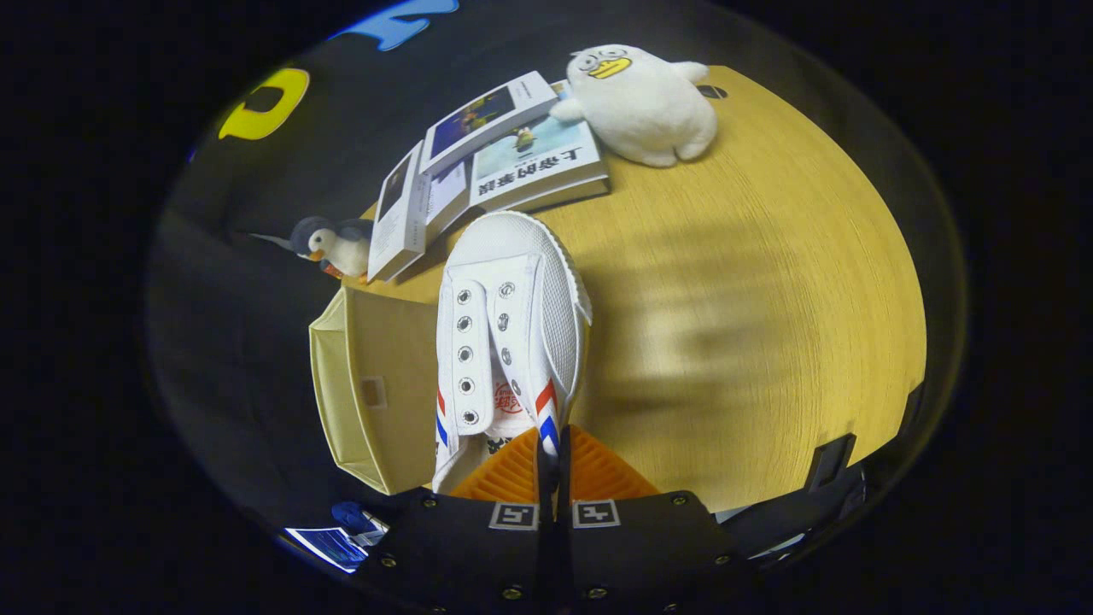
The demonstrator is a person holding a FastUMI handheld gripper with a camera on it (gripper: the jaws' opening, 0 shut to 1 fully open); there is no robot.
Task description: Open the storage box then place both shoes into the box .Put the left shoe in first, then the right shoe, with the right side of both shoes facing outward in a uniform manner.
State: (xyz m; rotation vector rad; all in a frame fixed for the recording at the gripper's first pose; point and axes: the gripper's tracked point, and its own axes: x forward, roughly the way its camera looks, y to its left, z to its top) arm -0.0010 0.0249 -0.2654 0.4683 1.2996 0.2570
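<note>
Currently a white shoe is pinched by the tool, with the fingers pressed nearly together on the rear collar edge by the red and blue stripes. The shoe is held with its toe pointing far, away from the fingers, eyelets and tongue facing the camera. Whether it is lifted off the table or resting on it cannot be told.

Just left of the shoe, the storage box is seen as a cream fabric box at the near left edge of the table, its top apparently open; the inside is not clearly shown, and no shoe can be made out in it. No lid is seen. The opening step is judged done.

Which shoe is held, left or right, cannot be told for sure from this angle. No second shoe is seen on the table, so either it is already boxed or it lies outside what is shown; undecided. The task is judged somewhere mid-way: one shoe is gripped beside the box, not yet put in. What is left: the shoe has to be carried over the box rim and set down with the right side facing outward, and the other shoe handled if not already placed.

Far from the fingers, a stack of books, a white plush duck and a small penguin toy are noted, not task items.
</note>
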